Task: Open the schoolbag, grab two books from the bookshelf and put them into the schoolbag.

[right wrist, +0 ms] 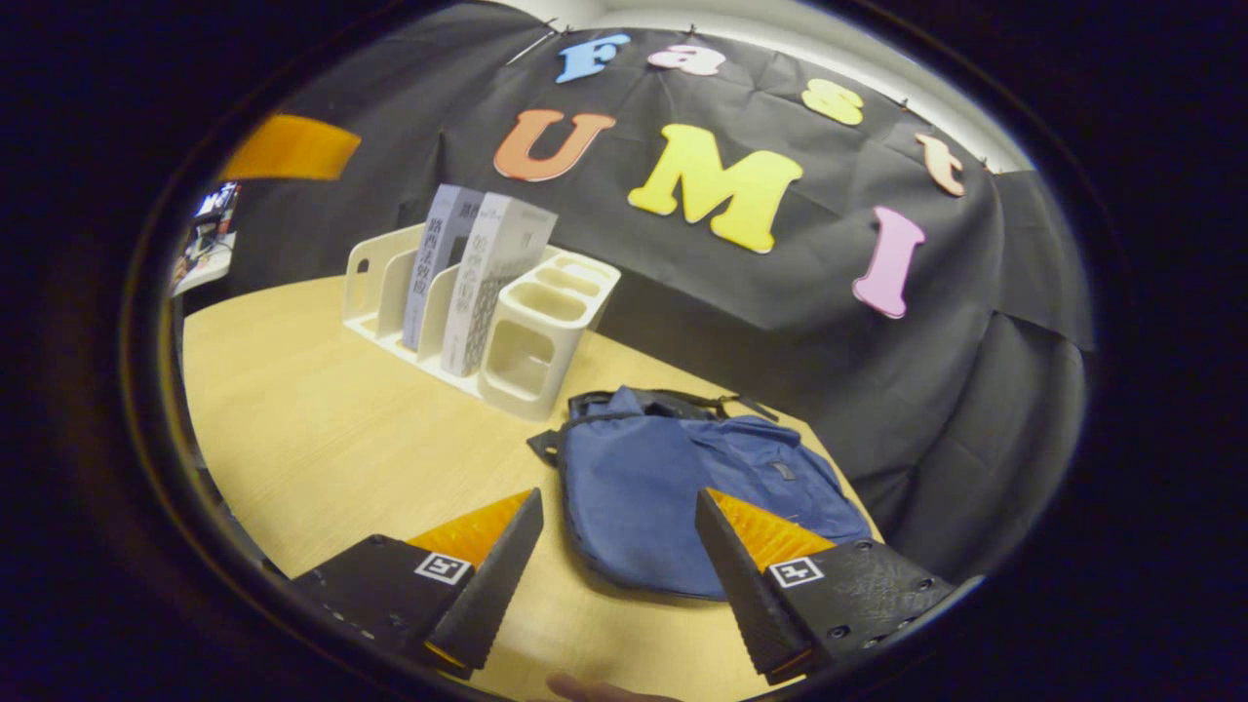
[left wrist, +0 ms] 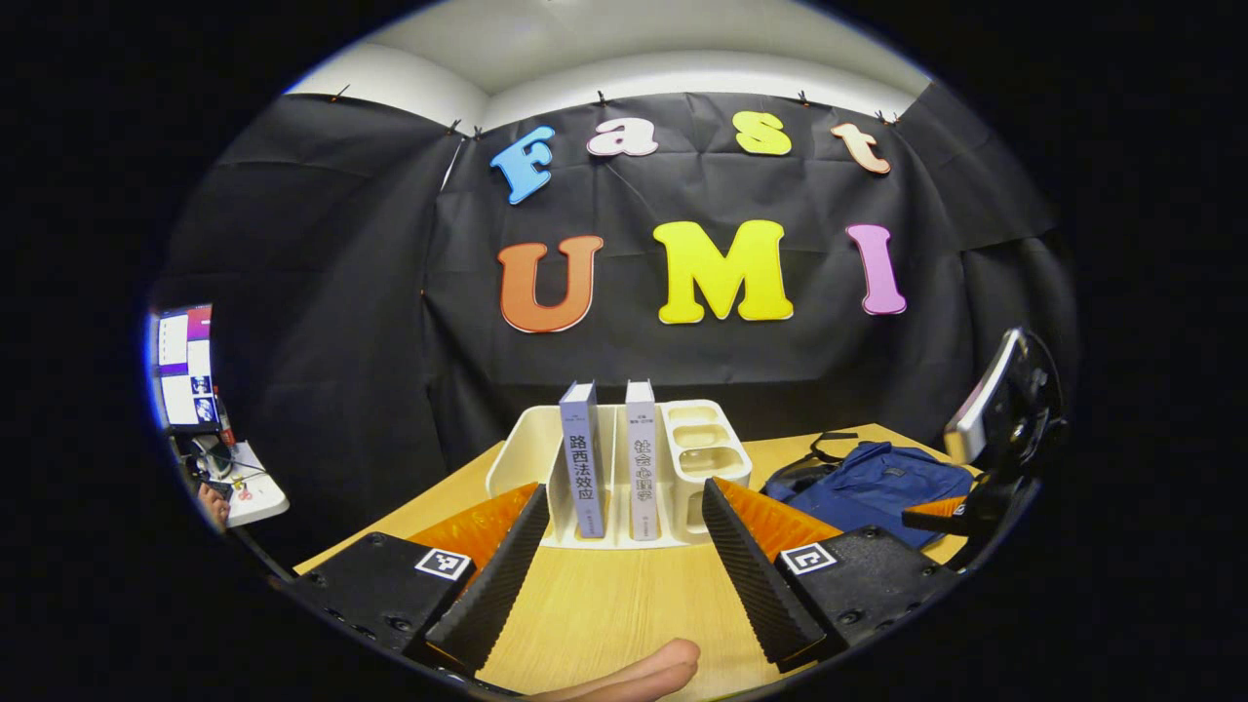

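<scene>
Left gripper [left wrist: 619,556]: two wedge-shaped fingers with ribbed inner faces, mounted on textured blocks fixed by screws. Each block carries a square fiducial marker [left wrist: 444,564]. Right gripper [right wrist: 614,575]: identical build, with markers on both blocks. A bare fingertip [left wrist: 653,668] shows at 6 o'clock in the left gripper view.

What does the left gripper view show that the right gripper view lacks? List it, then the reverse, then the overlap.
Left gripper view: the right gripper, a screen on a side desk, a fingertip at the bottom. Right gripper view: the schoolbag with its whole front, lying flat between open jaws. Both: bookshelf, two upright books, wooden table.
</scene>
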{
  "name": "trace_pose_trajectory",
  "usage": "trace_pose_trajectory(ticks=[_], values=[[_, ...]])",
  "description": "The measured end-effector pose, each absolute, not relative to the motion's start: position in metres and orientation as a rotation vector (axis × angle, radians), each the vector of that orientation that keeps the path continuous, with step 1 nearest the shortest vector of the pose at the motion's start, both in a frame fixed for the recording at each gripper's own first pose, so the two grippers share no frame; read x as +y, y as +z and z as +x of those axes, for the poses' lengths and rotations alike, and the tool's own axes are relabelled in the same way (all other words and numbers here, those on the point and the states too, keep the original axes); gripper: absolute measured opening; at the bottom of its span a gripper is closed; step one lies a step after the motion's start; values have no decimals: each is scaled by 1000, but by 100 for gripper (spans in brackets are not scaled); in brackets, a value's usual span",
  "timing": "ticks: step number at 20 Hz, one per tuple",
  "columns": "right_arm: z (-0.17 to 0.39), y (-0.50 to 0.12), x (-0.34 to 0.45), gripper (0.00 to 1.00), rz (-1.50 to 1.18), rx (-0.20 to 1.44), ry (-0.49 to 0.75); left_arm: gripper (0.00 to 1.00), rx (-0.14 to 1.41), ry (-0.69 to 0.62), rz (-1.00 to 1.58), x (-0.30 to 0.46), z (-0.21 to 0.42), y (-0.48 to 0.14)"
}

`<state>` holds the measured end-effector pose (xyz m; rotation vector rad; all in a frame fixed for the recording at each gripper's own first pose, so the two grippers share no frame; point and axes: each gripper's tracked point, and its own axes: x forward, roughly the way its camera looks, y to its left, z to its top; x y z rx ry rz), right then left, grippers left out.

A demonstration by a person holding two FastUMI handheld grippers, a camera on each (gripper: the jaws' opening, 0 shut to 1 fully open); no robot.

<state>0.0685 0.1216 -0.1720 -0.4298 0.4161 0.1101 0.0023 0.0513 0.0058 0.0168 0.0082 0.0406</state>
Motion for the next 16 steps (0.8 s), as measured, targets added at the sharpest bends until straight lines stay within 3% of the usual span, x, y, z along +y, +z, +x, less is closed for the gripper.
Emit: trace_pose_trajectory(ticks=[5,12,13,15,16], values=[[105,-204,128,98,-540,516,66,99,33,69,-16,70,10,-2],[144,-206,113,88,-672,546,-41,99,56,80,-14,79,10,-10],[144,-202,110,93,-672,542,-47,99,57,83,-18,79,10,-10],[146,-187,105,81,-680,521,-74,99,66,93,-24,81,10,-12],[148,-179,101,87,-683,508,-92,99,70,100,-26,84,11,-12]])
